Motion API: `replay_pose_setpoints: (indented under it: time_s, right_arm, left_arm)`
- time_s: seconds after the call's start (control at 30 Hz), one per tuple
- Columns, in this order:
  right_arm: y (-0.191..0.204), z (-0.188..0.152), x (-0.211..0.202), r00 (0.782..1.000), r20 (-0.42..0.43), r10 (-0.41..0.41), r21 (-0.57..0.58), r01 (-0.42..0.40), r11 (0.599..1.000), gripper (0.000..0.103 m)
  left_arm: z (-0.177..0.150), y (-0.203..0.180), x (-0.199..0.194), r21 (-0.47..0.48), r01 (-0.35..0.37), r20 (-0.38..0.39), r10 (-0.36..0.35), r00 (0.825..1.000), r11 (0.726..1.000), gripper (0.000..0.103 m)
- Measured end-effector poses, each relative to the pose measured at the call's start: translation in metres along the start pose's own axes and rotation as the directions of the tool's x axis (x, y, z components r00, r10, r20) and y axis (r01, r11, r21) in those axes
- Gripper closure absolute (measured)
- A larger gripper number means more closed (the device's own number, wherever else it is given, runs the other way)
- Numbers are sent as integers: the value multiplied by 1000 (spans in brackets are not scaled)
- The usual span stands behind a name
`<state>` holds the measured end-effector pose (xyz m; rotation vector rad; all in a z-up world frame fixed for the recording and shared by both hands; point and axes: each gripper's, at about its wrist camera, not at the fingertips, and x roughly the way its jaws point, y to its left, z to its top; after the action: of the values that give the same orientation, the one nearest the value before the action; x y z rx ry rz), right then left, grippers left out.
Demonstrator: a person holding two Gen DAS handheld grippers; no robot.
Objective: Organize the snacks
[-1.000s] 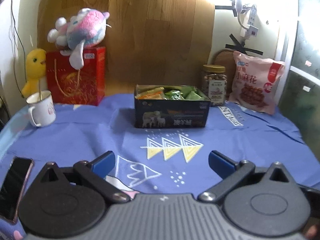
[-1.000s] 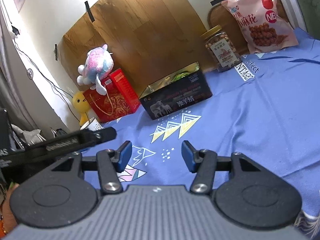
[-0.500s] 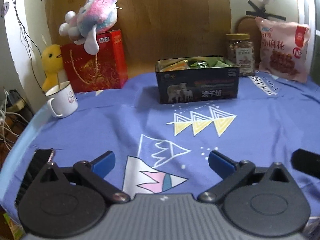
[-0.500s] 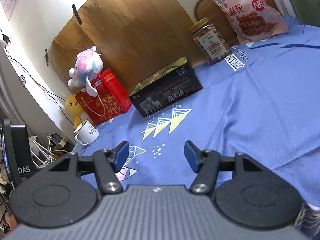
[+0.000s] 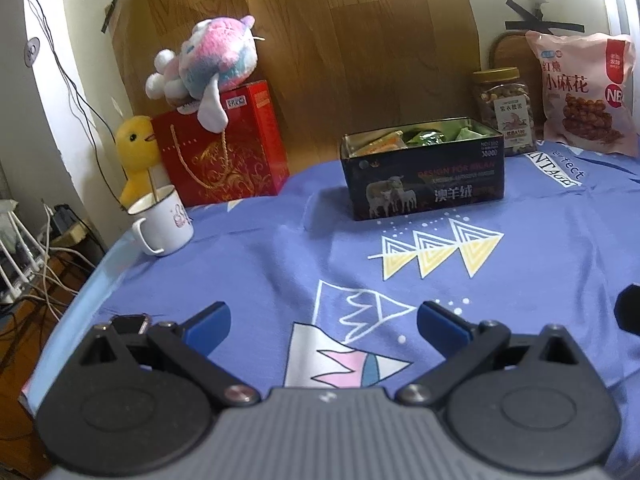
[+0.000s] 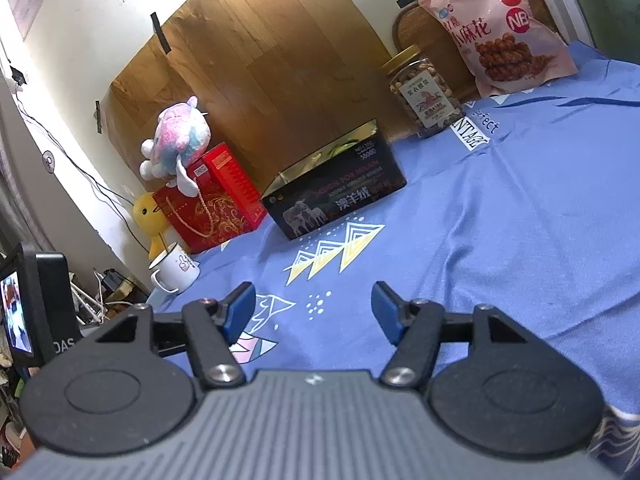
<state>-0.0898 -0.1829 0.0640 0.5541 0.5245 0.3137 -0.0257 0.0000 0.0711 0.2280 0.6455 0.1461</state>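
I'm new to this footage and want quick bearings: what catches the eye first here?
The pink plush toy sprawled atop the red gift box at back left, with a yellow duck beside it. Mid-table on the blue cloth sits an open black tin of snack packets; a nut jar and pink snack bag stand back right.

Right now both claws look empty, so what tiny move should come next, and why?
Probably ease the right gripper forward toward the nut jar. Both grippers are open and hold nothing. The jar and the pink snack bag stand outside the open tin, which already holds packets. The left gripper hangs far back from all of them.
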Motion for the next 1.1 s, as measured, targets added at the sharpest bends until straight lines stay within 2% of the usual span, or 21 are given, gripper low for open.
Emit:
replay_pose_setpoints:
  time_s: [0.53,0.93,1.1]
  right_arm:
    - [0,-2,-7,1000,21,8,6,-8,1000,35]
    - [1,-2,-8,1000,26,12,3,-12,1000,34]
    - [2,-2,-10,999,30,11,1,-11,1000,34]
  left_arm:
    - [0,6,-15,13,-37,57,37,998,999,0]
    - [-2,8,-20,10,15,58,-16,998,1000,0]
    - [-3,7,-24,14,7,71,-8,997,1000,0]
